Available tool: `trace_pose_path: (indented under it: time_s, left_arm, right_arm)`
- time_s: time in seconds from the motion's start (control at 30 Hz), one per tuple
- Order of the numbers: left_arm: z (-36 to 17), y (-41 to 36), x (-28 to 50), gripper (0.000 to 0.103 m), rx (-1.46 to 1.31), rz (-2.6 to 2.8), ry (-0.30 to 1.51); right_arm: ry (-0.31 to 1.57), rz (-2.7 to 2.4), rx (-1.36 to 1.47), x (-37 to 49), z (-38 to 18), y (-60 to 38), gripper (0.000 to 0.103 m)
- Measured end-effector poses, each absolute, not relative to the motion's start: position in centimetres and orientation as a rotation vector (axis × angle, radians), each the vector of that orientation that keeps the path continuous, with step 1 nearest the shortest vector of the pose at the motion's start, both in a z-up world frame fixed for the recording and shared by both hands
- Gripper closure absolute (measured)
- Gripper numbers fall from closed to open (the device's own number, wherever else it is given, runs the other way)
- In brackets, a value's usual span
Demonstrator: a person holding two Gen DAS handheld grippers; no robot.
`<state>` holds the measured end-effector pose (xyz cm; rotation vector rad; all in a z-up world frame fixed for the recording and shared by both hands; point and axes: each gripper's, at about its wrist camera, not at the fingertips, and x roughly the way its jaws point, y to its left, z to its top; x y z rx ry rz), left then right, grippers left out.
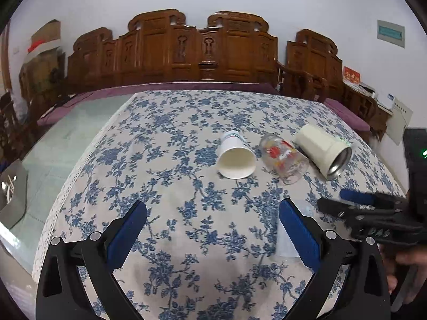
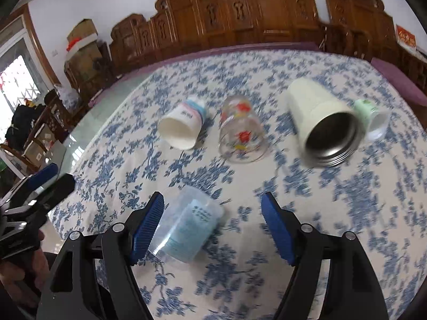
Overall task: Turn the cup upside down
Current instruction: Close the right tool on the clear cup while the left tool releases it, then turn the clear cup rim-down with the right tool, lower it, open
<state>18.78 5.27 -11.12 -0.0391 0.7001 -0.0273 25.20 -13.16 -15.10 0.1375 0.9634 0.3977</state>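
Several cups lie on their sides on the blue-flowered tablecloth [image 1: 165, 160]. A white paper cup [image 1: 234, 157] [image 2: 182, 128], a clear glass with red print [image 1: 284, 158] [image 2: 240, 133] and a cream steel-lined mug [image 1: 324, 150] [image 2: 323, 122] form a row. A small green-white cup [image 2: 372, 117] lies beyond the mug. A clear plastic cup with a blue label [image 2: 186, 229] [image 1: 287, 240] lies nearest, touching the left finger of my open right gripper [image 2: 213, 224] [image 1: 347, 202]. My left gripper [image 1: 213, 232] [image 2: 50, 178] is open and empty above the cloth.
A carved wooden bench [image 1: 173, 50] with a purple cushion stands behind the table. The table's left edge drops to a green tiled floor [image 1: 64, 138]. Boxes and a window are at the far left [image 2: 24, 80].
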Motion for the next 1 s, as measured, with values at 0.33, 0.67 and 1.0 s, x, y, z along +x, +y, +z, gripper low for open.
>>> trace_pose_path:
  time_s: [0.33, 0.67, 1.0]
  left_arm:
    - [-11.2, 6.6, 18.7, 0.007, -0.075, -0.023, 0.692]
    - [-11.2, 6.6, 18.7, 0.007, -0.078, -0.025, 0.691]
    - [-11.2, 6.7, 18.7, 0.007, -0.071, -0.024, 0.690]
  right_arm:
    - [1.153, 0.385, 0.247, 27.4, -19.0, -10.8, 0.025]
    - [1.239, 0.380, 0.372, 29.4, -20.3, -11.3, 0.033]
    - [1.010, 0.414, 0.227, 28.1, -16.4, -11.9, 0.043]
